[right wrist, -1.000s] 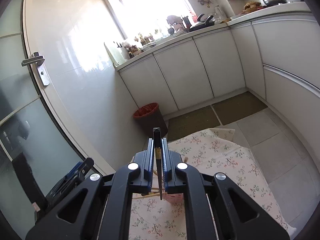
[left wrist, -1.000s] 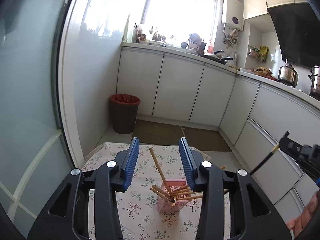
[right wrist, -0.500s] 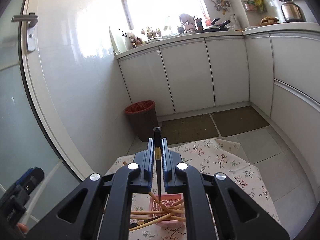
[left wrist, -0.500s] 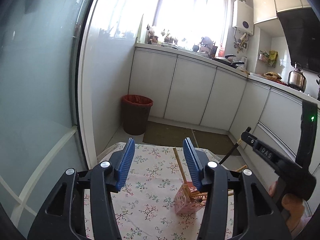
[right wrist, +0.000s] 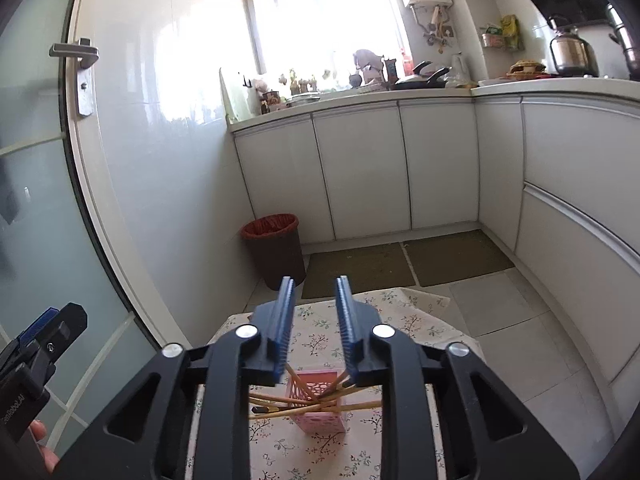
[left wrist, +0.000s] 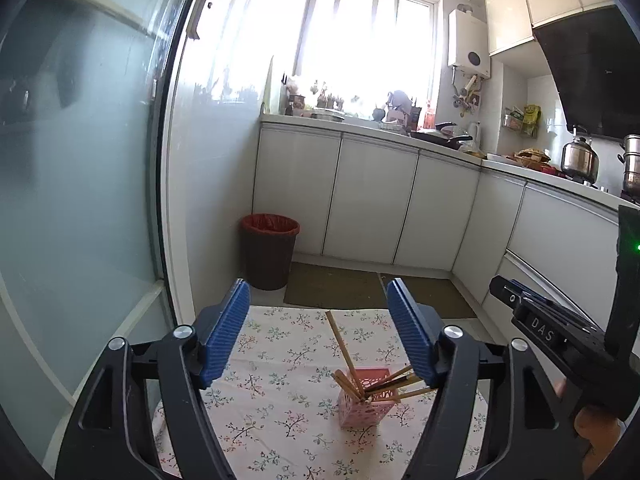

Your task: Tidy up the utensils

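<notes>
The pink holder (right wrist: 316, 408) stands low in the centre of the right wrist frame on the flowered desk (right wrist: 404, 320), chopsticks (right wrist: 280, 402) fanning out of it mostly crosswise, with one leaning up and away in the left wrist view. The right tool (right wrist: 314, 320) sits directly above and just behind it, jaws opening with nothing between them. The left tool (left wrist: 318, 332), also opening and empty, has the holder low and right of its gap, so the right hand looks nearer.

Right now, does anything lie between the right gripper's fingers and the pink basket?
No. In the right wrist view the opening right gripper holds nothing; only floral tablecloth shows before the pink basket of chopsticks.
</notes>
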Demonstrator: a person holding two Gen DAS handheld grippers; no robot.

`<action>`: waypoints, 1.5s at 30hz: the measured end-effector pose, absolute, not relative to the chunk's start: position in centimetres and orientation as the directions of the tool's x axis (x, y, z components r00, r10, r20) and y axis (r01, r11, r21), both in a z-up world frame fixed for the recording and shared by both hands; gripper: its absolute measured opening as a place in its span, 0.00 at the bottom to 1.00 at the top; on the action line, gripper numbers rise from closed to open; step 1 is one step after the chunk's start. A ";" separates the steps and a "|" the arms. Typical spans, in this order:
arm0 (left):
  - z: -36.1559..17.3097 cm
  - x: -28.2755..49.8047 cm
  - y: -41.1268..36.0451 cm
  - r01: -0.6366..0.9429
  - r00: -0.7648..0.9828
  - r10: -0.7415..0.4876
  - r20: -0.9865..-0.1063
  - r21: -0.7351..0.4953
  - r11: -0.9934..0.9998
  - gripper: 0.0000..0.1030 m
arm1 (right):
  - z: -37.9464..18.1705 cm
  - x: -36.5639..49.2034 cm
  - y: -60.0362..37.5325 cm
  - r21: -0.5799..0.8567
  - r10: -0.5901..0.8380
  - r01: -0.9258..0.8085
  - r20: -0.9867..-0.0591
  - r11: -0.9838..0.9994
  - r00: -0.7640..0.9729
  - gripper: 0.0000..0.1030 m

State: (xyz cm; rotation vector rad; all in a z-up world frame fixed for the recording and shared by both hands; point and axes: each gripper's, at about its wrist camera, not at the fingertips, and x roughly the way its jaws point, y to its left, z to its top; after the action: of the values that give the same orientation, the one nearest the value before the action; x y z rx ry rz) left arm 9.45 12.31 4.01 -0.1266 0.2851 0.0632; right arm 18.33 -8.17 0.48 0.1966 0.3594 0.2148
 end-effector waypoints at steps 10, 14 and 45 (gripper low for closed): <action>6.2 4.9 9.1 -0.131 0.963 0.116 -0.241 -0.049 0.990 0.93 | 2.4 11.1 -11.4 0.203 0.153 -0.086 -0.346 0.975 0.925 0.72; 6.4 3.7 8.5 -0.144 0.959 0.127 -0.254 -0.051 0.988 0.93 | 2.7 9.0 -12.5 0.204 0.109 -0.037 -0.355 0.978 0.928 0.82; 7.6 -1.4 6.5 -0.114 0.953 0.093 -0.290 -0.057 0.992 0.93 | 3.7 1.5 -14.7 0.173 -0.054 0.119 -0.342 0.978 0.938 0.94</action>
State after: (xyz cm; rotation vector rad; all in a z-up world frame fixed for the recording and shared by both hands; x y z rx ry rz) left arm -1.43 6.46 7.57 -0.0734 0.2906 0.1051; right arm 1.50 -14.74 3.69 0.1929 0.3432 -0.0891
